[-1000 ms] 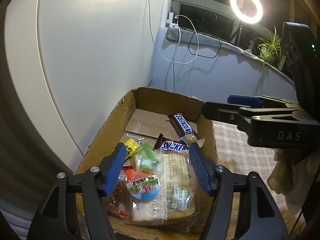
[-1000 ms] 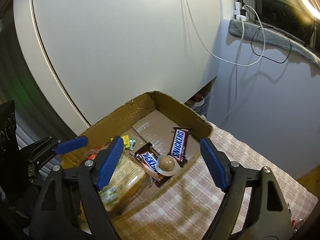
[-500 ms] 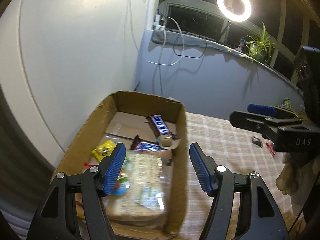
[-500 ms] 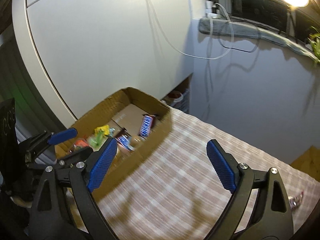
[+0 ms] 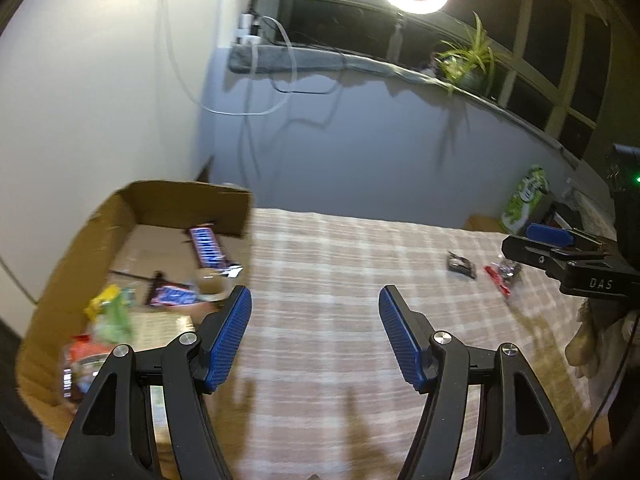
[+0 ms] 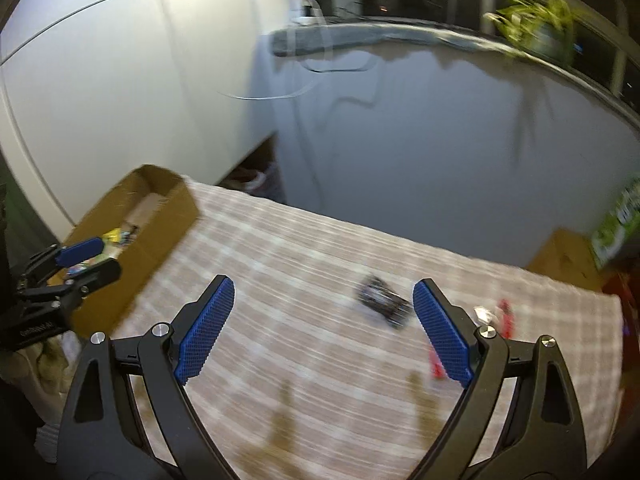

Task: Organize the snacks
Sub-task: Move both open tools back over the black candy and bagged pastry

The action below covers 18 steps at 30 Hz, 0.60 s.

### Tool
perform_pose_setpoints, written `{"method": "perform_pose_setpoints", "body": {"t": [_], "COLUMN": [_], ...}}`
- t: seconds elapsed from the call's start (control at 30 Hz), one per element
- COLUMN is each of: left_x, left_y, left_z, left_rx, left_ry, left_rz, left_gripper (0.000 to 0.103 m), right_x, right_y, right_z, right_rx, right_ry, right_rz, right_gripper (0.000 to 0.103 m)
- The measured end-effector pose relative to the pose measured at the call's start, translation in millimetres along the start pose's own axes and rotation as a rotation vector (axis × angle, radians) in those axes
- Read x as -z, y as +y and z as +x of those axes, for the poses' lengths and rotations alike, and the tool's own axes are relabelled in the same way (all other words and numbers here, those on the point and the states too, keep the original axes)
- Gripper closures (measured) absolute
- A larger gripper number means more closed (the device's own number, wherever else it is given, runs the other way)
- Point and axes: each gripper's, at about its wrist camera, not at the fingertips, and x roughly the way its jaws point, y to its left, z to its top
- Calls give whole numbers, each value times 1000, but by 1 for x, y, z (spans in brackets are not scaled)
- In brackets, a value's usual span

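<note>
Box (image 5: pixel 132 216) at the left of the frame holds most of the snacks already: two chocolate bars (image 5: pixel 206 246), a small round cup (image 5: pixel 208 283), a flat bag of bread (image 5: pixel 164 326), and a blurred heap of yellow, green and red packets (image 5: pixel 106 316) at its near end. That part of the job I judge done.

What is left lies loose on the checked tabletop (image 5: pixel 340 272), well apart from the box, toward the right of both views. I see a dark packet (image 6: pixel 384 300) at centre right of the right wrist view, and just beyond it a red wrapper (image 6: pixel 505 316) with a small clear one beside it. A further red piece shows low, partly hidden behind my right fingers. Motion blur keeps me from reading any labels there.

My left gripper (image 5: pixel 316 336) has its fingers (image 5: pixel 228 340) wide apart over bare cloth beside the box, with nothing between them. My right gripper (image 6: pixel 320 328) is also spread wide and empty; the dark packet sits ahead of it, near the right finger but not touched.

So I reckon the task is well past halfway: a handful of small pieces remain to be fetched across to the box. The green bag (image 5: pixel 524 200) at the far right edge may or may not belong to the lot; I cannot tell.
</note>
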Motion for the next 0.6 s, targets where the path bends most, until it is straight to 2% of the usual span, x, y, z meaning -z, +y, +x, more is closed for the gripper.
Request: {"method": "perform_pose_setpoints", "body": {"t": [0.2,0.47,0.6], "left_x": [-3,-9,-15], "left_y": [-37,-92,-112], "left_z": [26,69,93], "left_rx": [77,175,204], "left_ry": [37,103,125], "left_rz": [54,137,160], "left_gripper": [37,37,32], "right_x": [22,42,44], "right_y": [-50,-103,-116], "right_z": [1,14,25], "right_rx": [114,109,84], "right_ry": [39,90,101], "right_rz": [35,115,124], "right_gripper": [10,10,10]}}
